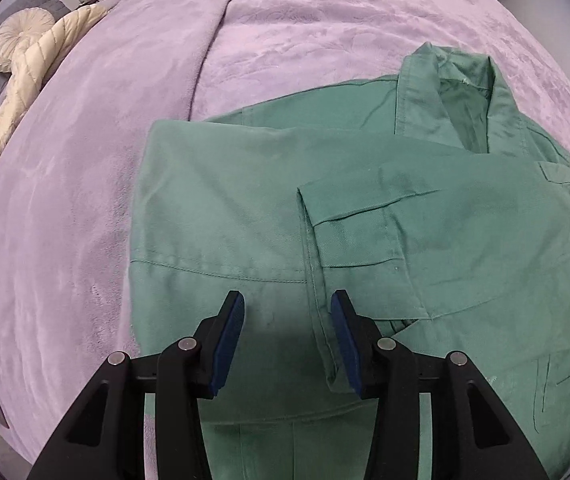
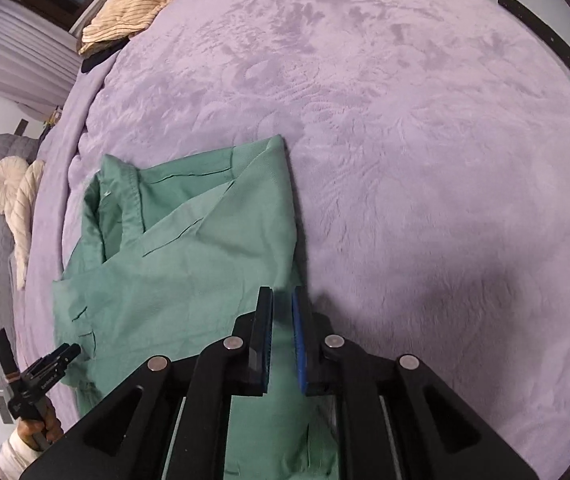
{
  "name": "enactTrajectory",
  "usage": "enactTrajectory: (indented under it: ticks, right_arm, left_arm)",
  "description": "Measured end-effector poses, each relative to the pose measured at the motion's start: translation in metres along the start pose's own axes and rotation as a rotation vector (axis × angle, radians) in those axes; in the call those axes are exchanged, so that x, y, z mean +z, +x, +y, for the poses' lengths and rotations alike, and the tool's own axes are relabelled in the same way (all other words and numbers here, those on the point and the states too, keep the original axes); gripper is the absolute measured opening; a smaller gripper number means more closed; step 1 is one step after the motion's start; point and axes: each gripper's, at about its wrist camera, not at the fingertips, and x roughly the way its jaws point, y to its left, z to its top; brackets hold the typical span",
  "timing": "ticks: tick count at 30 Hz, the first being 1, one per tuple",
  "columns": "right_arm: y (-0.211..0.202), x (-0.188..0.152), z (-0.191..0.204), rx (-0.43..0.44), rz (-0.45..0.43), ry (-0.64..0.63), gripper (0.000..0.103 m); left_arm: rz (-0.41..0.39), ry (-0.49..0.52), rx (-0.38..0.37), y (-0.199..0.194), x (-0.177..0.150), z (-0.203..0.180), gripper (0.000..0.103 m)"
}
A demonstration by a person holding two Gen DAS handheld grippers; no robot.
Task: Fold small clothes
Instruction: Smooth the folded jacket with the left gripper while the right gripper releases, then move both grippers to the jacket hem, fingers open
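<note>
Two tongs hover over a green shirt (image 1: pixel 245 200) on the bed (image 2: pixel 405 140): the left tongs (image 1: pixel 287 306) released, the right tongs (image 2: pixel 283 300) nearly clenched, grasping nothing.

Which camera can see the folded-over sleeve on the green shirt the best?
The left wrist view. There the sleeve lies across the green shirt, cuff edge and seams plain. The right wrist view shows the shirt's collar and side edge, but no clear sleeve.
</note>
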Motion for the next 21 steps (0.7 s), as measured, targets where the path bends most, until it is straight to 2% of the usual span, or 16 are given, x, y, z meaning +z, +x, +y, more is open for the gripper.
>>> enactTrajectory:
  ticks: [3, 6, 9, 10, 12, 15, 16, 21]
  right_arm:
    - [-0.015, -0.024, 0.017, 0.035, 0.016, -0.046, 0.013]
    - [-0.017, -0.050, 0.030, 0.043, 0.044, -0.074, 0.013]
    - [0.001, -0.073, 0.027, -0.022, 0.093, -0.076, 0.012]
    - [0.011, -0.079, 0.022, -0.049, 0.118, -0.071, 0.007]
    - [0.026, -0.089, 0.007, -0.045, 0.152, -0.038, 0.003]
    - [0.016, -0.092, -0.001, -0.002, 0.138, 0.022, 0.005]
    - [0.010, -0.092, 0.001, 0.001, 0.133, 0.019, 0.008]
    - [-0.018, -0.101, 0.014, 0.024, 0.118, 0.006, 0.009]
  left_arm:
    - [-0.023, 0.008, -0.028, -0.014, -0.005, -0.003, 0.047]
    - [0.001, 0.043, -0.039, -0.008, -0.014, -0.018, 0.047]
    - [0.047, 0.060, -0.017, 0.014, -0.023, -0.026, 0.047]
    - [0.051, 0.062, -0.015, 0.020, -0.026, -0.026, 0.049]
    - [0.038, 0.054, -0.005, 0.021, -0.027, -0.023, 0.056]
    - [0.044, 0.050, -0.011, 0.011, -0.027, -0.017, 0.056]
    - [0.042, 0.055, -0.005, 0.007, -0.028, -0.015, 0.056]
    - [0.045, 0.045, 0.006, -0.014, -0.041, -0.007, 0.056]
